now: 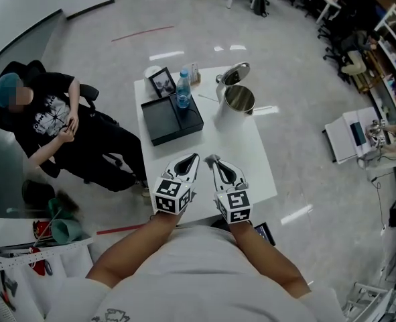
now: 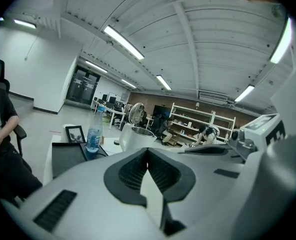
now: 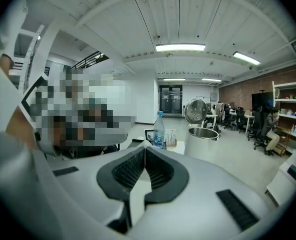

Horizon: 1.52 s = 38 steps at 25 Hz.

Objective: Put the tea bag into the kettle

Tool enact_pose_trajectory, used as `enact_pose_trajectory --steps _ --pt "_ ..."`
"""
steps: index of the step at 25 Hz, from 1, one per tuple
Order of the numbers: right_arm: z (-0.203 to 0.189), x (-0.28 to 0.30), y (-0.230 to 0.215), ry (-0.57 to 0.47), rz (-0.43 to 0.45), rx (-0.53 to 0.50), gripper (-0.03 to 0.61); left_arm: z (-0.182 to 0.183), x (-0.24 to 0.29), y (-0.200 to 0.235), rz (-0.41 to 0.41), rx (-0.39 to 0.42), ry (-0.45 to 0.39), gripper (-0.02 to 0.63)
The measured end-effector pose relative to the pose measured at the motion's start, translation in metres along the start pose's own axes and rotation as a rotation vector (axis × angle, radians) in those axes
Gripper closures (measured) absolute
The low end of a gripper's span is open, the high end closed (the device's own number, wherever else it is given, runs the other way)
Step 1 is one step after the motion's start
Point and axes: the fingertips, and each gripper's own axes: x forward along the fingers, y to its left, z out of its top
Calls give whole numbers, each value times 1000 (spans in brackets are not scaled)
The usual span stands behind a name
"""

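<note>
A steel kettle (image 1: 238,99) stands at the far right of the white table (image 1: 251,153) with its lid (image 1: 235,73) tipped open. It also shows in the left gripper view (image 2: 136,137) and the right gripper view (image 3: 202,140). I cannot make out a tea bag in any view. My left gripper (image 1: 192,157) and right gripper (image 1: 211,158) hover side by side over the table's near edge, pointing toward the kettle. Both are shut with nothing between the pads, as seen up close in the left gripper view (image 2: 148,150) and the right gripper view (image 3: 144,147).
A black box (image 1: 171,120) lies at the table's far left, with a water bottle (image 1: 183,90) on it and a photo frame (image 1: 162,81) behind. A small card holder (image 1: 195,73) stands beside them. A person (image 1: 57,123) sits left of the table. A printer (image 1: 352,134) is at the right.
</note>
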Motion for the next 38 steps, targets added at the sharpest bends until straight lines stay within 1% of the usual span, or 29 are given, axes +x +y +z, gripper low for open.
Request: enact_pose_trajectory --steps 4,8,13,16,20,24,27,31,34,38 --pt "2 -11 -43 -9 33 -18 566 2 31 -27 37 -5 -12 603" --pt "5 -14 -82 -9 93 -38 566 7 66 -53 75 -11 -31 603" --pt "12 -20 -131 -24 161 -70 566 18 106 -78 147 -23 -69 603" --pt "8 -24 -150 -19 205 -72 566 19 121 -91 186 -26 -81 603" --pt "-1 -25 -162 -7 258 -45 566 11 135 -100 224 -38 -52 603" --pt "-9 -25 -165 2 280 -16 566 5 138 -103 241 -24 -24 603" --pt "-14 -21 -164 19 287 0 566 1 139 -99 254 -40 -13 603" --pt "-13 -11 -164 18 266 -7 566 -1 145 -88 240 -42 3 603" --pt "-9 2 -167 21 243 11 566 -2 152 -77 219 -53 19 603" --pt "7 21 -176 11 209 18 566 16 165 -64 193 -7 12 603"
